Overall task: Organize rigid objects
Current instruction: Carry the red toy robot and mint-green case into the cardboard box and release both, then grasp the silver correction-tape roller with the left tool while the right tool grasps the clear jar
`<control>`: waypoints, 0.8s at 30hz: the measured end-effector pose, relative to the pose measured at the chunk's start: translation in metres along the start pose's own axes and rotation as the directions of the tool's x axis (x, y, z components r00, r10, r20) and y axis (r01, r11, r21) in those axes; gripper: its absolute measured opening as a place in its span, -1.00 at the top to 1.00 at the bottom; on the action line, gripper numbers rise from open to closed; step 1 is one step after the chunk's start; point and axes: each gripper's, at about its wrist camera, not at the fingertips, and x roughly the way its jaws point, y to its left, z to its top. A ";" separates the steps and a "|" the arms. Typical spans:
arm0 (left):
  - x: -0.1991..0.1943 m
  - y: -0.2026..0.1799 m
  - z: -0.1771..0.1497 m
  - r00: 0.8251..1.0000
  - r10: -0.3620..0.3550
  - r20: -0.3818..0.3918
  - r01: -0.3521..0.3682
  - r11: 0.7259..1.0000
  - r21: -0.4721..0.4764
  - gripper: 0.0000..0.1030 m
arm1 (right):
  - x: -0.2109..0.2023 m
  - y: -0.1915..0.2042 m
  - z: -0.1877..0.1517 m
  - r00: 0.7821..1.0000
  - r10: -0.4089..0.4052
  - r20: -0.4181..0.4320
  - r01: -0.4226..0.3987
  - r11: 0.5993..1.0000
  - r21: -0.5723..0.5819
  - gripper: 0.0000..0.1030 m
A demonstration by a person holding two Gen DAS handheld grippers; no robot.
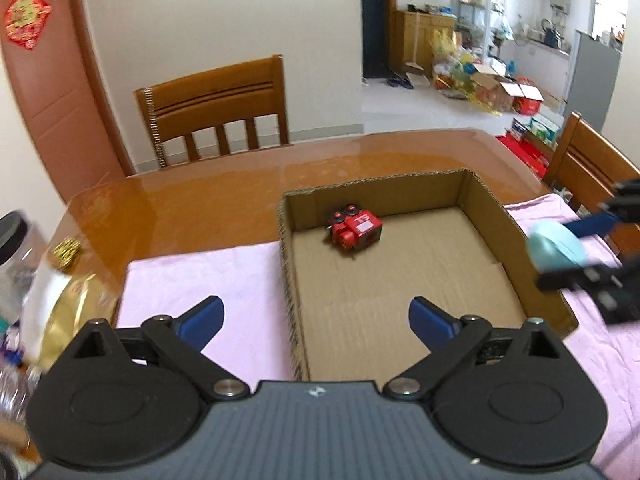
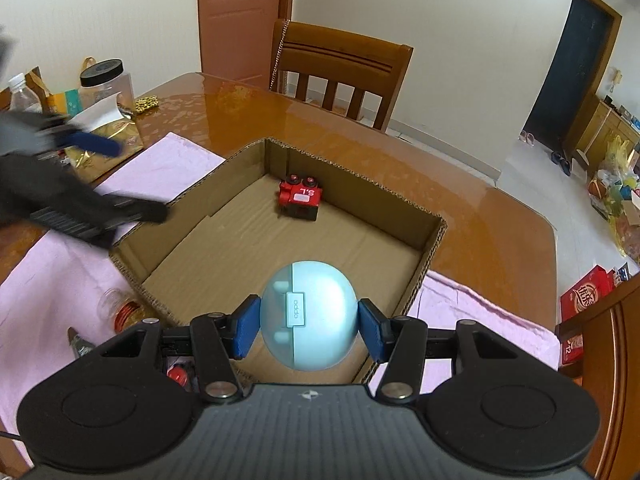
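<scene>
**Holding a blue egg over the box**

Sitting in the middle of the room is a big shiny brown table (image 2: 400, 152). A wooden chair (image 1: 216, 108) is pushed up to its far side. A pink cloth (image 1: 192, 280) lies flat on the table, and on the cloth sits an open cardboard box (image 2: 432, 240) with low walls.

The left gripper (image 1: 316, 320) hangs over the near left edge of the box. Its two blue fingers are spread wide apart and nothing is between them.

The right gripper (image 2: 308, 326) is over the near edge of the box, on the other side. Its blue fingers squeeze a round, light blue case (image 2: 308, 312) from both sides, so the case is up in the air above the box floor.

Inside the box, close to the far corner, lies a little red toy (image 2: 300, 198) with small black wheels on top. It rests on the box floor, well apart from both grippers.
</scene>
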 end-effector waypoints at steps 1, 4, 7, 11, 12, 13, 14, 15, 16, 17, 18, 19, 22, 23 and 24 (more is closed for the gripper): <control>-0.007 0.002 -0.005 1.000 0.005 0.003 -0.005 1.000 -0.009 -0.91 | 0.004 -0.002 0.003 1.000 0.000 -0.003 0.000 1.000 0.000 -0.12; -0.028 0.005 -0.021 0.999 0.035 0.020 -0.035 0.998 -0.044 -0.92 | 0.020 -0.009 0.011 1.000 0.000 -0.019 0.000 1.000 0.011 -0.12; -0.044 0.010 -0.038 0.998 0.060 0.026 -0.058 0.995 -0.079 -0.92 | 0.037 -0.016 0.017 0.999 0.000 -0.036 0.001 1.000 0.024 -0.12; -0.057 0.016 -0.060 0.995 0.096 0.008 -0.094 0.987 -0.130 -0.92 | 0.061 -0.023 0.025 0.998 -0.008 -0.064 0.010 0.999 0.043 -0.12; -0.058 0.019 -0.065 0.995 0.104 -0.001 -0.103 0.983 -0.151 -0.92 | 0.066 -0.023 0.027 0.997 -0.017 -0.070 0.020 0.999 0.043 -0.12; -0.060 0.020 -0.070 0.994 0.107 -0.011 -0.107 0.979 -0.172 -0.92 | 0.073 -0.024 0.028 0.997 -0.025 -0.080 0.029 0.999 0.040 -0.12; -0.060 0.023 -0.077 0.995 0.101 -0.020 -0.104 0.975 -0.198 -0.92 | 0.078 -0.025 0.029 0.996 -0.030 -0.085 0.034 0.999 0.041 -0.12; -0.061 0.025 -0.083 0.995 0.096 -0.029 -0.100 0.972 -0.214 -0.92 | 0.083 -0.027 0.030 0.995 -0.035 -0.092 0.040 0.998 0.046 -0.12; -0.061 0.027 -0.089 0.995 0.095 -0.043 -0.103 0.968 -0.230 -0.92 | 0.088 -0.028 0.032 0.994 -0.044 -0.098 0.049 0.997 0.054 -0.12; -0.060 0.029 -0.094 0.993 0.097 -0.060 -0.109 0.963 -0.245 -0.92 | 0.093 -0.030 0.033 0.994 -0.052 -0.100 0.058 0.996 0.062 -0.12; -0.060 0.031 -0.099 0.992 0.097 -0.074 -0.114 0.960 -0.257 -0.92 | 0.096 -0.032 0.035 0.993 -0.058 -0.099 0.065 0.995 0.069 -0.12; -0.060 0.032 -0.104 0.992 0.097 -0.083 -0.116 0.958 -0.262 -0.92 | 0.099 -0.034 0.036 0.993 -0.065 -0.101 0.073 0.994 0.076 -0.12; -0.060 0.033 -0.113 0.989 0.105 -0.103 -0.129 0.956 -0.263 -0.92 | 0.099 -0.039 0.043 0.993 -0.099 -0.070 0.105 0.989 0.100 -0.59; -0.060 0.034 -0.115 0.988 0.107 -0.108 -0.133 0.956 -0.263 -0.92 | 0.098 -0.040 0.046 0.992 -0.108 -0.061 0.114 0.988 0.104 -0.88; -0.060 0.034 -0.118 0.988 0.108 -0.109 -0.134 0.956 -0.261 -0.92 | 0.093 -0.040 0.047 0.992 -0.118 -0.041 0.121 0.987 0.104 -1.00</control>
